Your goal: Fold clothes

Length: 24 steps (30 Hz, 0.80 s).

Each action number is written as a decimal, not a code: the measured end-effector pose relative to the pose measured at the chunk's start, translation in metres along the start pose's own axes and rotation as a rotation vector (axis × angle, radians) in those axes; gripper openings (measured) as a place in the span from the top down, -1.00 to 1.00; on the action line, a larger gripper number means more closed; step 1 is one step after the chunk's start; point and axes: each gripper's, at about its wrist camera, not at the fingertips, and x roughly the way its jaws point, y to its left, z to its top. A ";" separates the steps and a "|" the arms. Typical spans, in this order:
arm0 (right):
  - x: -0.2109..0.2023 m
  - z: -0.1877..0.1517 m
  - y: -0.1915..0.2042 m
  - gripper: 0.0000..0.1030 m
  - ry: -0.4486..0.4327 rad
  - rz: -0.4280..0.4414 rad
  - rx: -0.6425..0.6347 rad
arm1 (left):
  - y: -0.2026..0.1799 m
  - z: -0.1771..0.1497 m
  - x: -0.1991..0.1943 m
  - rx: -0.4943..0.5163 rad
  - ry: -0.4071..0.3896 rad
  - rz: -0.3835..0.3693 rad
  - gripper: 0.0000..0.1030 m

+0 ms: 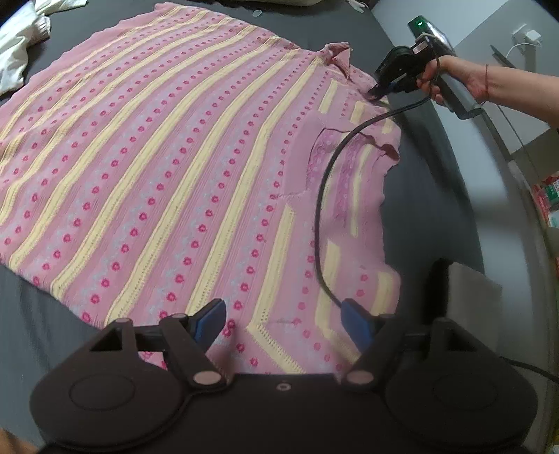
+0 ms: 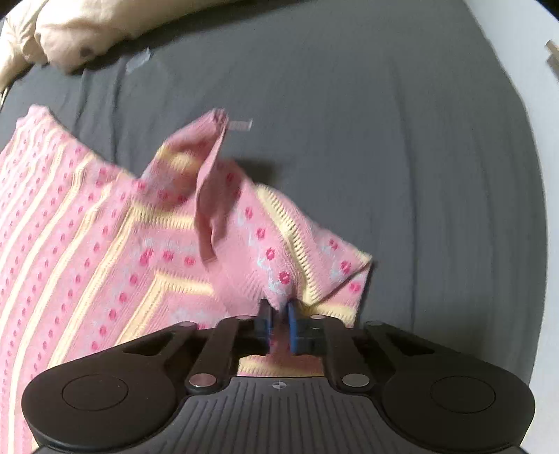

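The pink knitted garment with yellow stripes and red dots (image 1: 167, 167) is lying spread over the dark grey tabletop (image 2: 384, 139), its near edge running out of sight under the left gripper (image 1: 283, 324) (jaws apart, holding nothing). The right gripper (image 2: 277, 323) is pinching a blurred raised corner, while a black cable (image 1: 325, 195) is trailing across the knit and a cream cloth (image 2: 70, 31) is sitting cut off at the far edge.

Both wrist views look steeply down, sharing the sweater (image 1: 167, 167).

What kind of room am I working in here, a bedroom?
Probably a bedroom: the pink sweater lies on a wide surface under a grey sheet, likely a bed, with a cream pillow or duvet at its far edge and a wall socket beside it.
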 end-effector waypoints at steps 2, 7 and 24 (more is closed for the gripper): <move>-0.009 0.010 -0.006 0.96 -0.065 -0.049 0.018 | 0.001 -0.002 0.000 -0.007 0.002 0.001 -0.39; -0.021 0.047 -0.039 0.94 -0.252 -0.169 0.164 | -0.003 -0.004 0.000 -0.008 -0.003 0.000 -0.39; -0.037 0.055 -0.077 -0.17 -0.137 0.264 0.494 | -0.010 -0.018 -0.001 -0.002 0.006 -0.007 -0.42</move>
